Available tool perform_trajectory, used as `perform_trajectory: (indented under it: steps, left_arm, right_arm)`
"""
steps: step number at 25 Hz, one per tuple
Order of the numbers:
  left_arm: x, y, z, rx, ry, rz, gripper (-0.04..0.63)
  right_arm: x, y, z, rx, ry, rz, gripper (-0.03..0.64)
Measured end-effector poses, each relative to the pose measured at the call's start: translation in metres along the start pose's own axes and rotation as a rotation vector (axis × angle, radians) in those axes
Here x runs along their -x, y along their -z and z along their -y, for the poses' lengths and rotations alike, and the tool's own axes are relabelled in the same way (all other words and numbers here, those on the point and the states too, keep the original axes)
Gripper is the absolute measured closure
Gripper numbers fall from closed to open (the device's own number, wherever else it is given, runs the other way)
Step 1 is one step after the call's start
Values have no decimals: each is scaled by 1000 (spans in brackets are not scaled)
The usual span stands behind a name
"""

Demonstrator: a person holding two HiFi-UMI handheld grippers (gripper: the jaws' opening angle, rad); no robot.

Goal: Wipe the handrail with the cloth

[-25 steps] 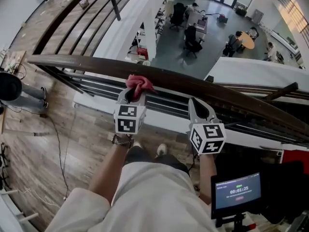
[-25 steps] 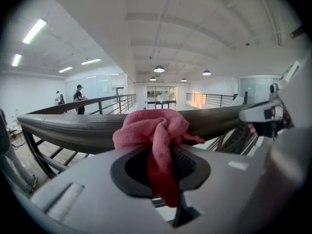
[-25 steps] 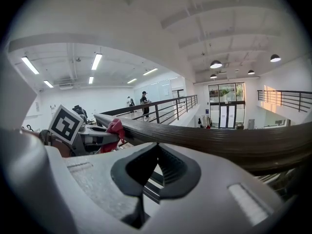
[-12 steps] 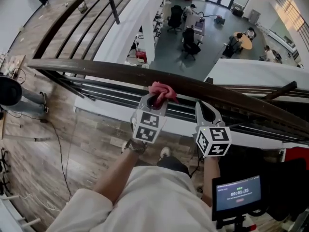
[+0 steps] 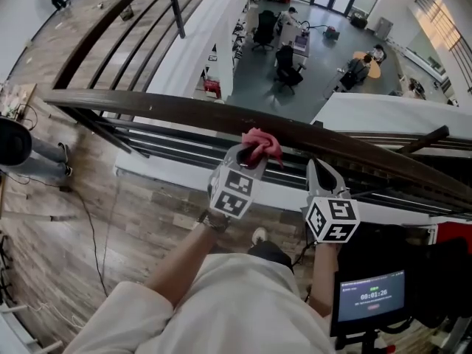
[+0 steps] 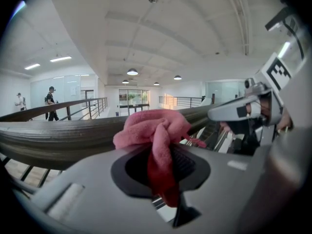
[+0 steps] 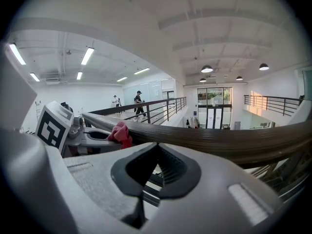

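A dark wooden handrail [image 5: 177, 113] runs across the head view from left to right, above an open floor far below. A pink cloth [image 5: 261, 144] is bunched against the rail's near side, and my left gripper [image 5: 251, 155] is shut on it. In the left gripper view the cloth [image 6: 155, 130] hangs pinched between the jaws with the handrail [image 6: 53, 138] just behind it. My right gripper [image 5: 321, 169] hangs shut and holds nothing, just below the rail, to the right of the cloth. From the right gripper view the cloth [image 7: 119, 132] shows at the left against the handrail [image 7: 214, 139].
Horizontal metal bars [image 5: 169, 144] run under the rail. A second rail [image 5: 96, 32] leads off at the upper left. A black screen [image 5: 372, 293] stands at the lower right. Wooden floor [image 5: 66, 212] lies at my left. Two people [image 7: 137, 103] walk on the far walkway.
My left gripper has slid the cloth to the right along the handrail, closing on the right gripper. The right gripper has shifted slightly right.
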State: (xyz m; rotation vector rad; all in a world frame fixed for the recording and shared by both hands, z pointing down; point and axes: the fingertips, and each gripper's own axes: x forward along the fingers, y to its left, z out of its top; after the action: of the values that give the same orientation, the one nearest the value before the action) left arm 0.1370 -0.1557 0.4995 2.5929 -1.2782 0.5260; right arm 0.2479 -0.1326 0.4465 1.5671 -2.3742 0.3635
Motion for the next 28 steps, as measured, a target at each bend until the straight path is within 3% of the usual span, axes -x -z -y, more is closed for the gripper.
perform_trajectory:
  steps: [15, 28]
  left_arm:
    - [27, 0, -43, -9, 46, 26, 505]
    - [59, 18, -104, 7, -8, 33, 505]
  right_arm:
    - [-25, -15, -55, 25, 29, 10, 614]
    - [-52, -13, -100, 24, 11, 14, 614]
